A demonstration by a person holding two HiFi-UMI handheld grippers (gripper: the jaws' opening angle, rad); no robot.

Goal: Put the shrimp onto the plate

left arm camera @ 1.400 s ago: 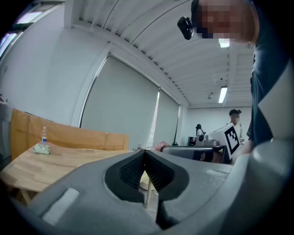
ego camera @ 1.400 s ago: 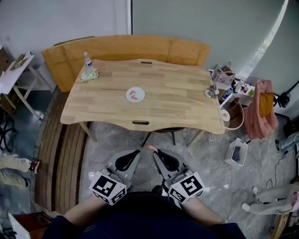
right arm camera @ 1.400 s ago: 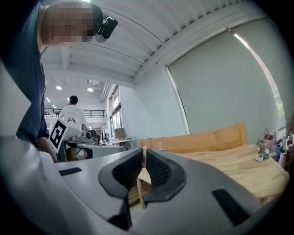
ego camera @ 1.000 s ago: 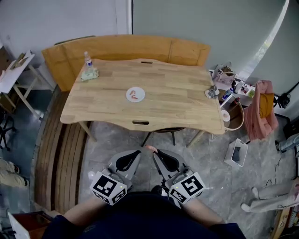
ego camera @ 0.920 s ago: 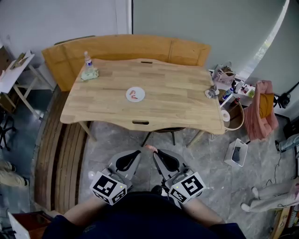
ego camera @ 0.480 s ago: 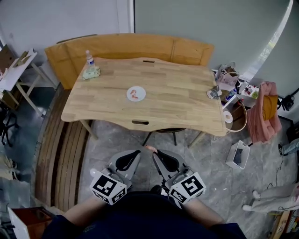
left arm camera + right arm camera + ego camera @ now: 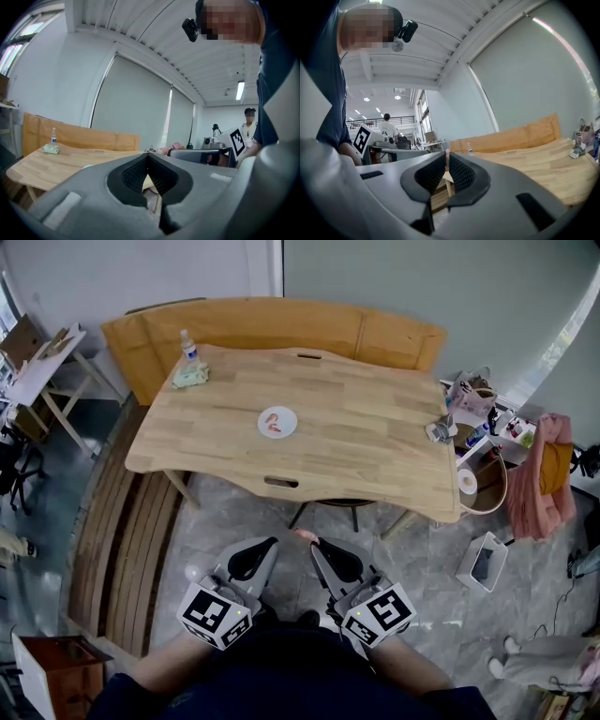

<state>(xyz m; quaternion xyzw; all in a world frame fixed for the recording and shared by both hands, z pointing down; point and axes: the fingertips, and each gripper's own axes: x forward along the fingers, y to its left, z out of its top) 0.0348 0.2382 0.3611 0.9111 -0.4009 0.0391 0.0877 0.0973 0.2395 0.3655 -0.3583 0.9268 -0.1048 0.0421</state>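
On the wooden table [image 7: 356,442] sits a small white plate [image 7: 277,422] with a reddish shrimp lying on it. Both grippers are low in the head view, close to my body and well short of the table. My right gripper [image 7: 312,542] is shut on a small pink shrimp [image 7: 303,535] at its tips. In the right gripper view that shrimp [image 7: 447,158] shows as a thin pink sliver between the pads. My left gripper [image 7: 273,543] is beside it with its jaws together and nothing between them. In the left gripper view the left gripper [image 7: 148,157] has its tips touching.
A water bottle [image 7: 188,343] and a green cloth [image 7: 191,377] sit at the table's far left corner. A wooden bench [image 7: 281,322] runs behind the table. Bags, a pink cloth [image 7: 548,486] and a white bin [image 7: 482,562] crowd the floor at right.
The head view has shifted, so the table and plate sit slightly lower and to the right in it. Both grippers have sunk a little in the picture, their grips unchanged.
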